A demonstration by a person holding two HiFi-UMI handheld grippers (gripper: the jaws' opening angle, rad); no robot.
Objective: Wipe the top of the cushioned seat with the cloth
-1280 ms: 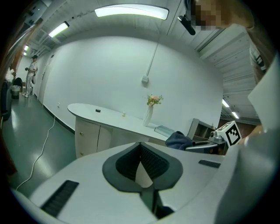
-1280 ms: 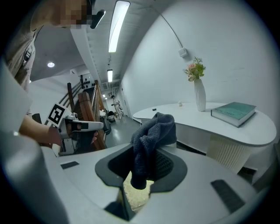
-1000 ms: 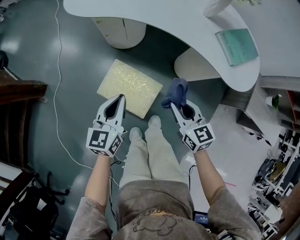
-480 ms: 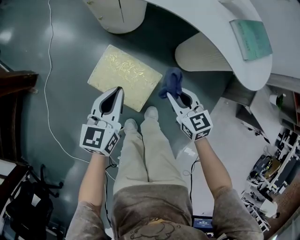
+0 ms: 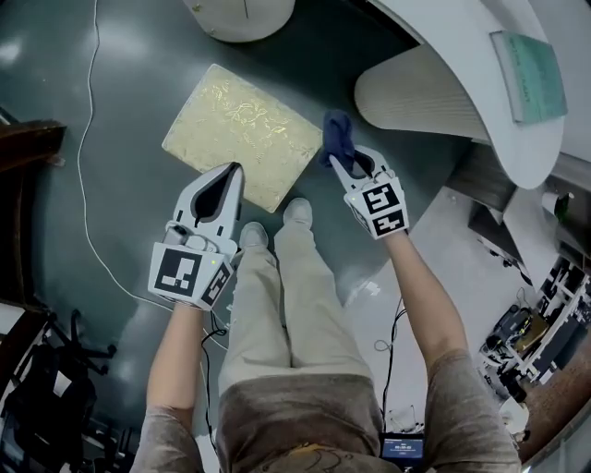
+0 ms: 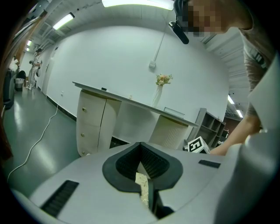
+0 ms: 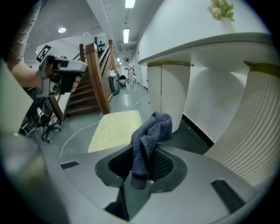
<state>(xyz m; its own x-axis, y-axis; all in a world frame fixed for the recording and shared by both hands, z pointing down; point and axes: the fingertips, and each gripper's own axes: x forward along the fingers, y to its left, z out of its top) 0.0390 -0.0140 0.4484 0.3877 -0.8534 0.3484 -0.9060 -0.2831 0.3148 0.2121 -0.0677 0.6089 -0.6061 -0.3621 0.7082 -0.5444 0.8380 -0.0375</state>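
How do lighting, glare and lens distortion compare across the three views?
Head view: even overhead light, soft glare patches on the glossy dark green floor, pale yellow rectangular cushioned seat crisp. Left gripper view: heavy fisheye, black vignetted corners, ceiling strip light blown out. Right gripper view: same fisheye bowing the white curved desk; dark blue terry cloth sharp.

Operator wears a taupe short-sleeve tee (image 5: 305,420) with a printed graphic, beige trousers (image 5: 277,305) and white shoes (image 5: 297,212). Left tongs (image 5: 231,171) and right tongs (image 5: 338,166) have pale grey shells and black ribbed pads. Each has a black-and-white marker cube (image 5: 189,274) at the rear. A thin black cable (image 5: 389,374) hangs below the wrist.
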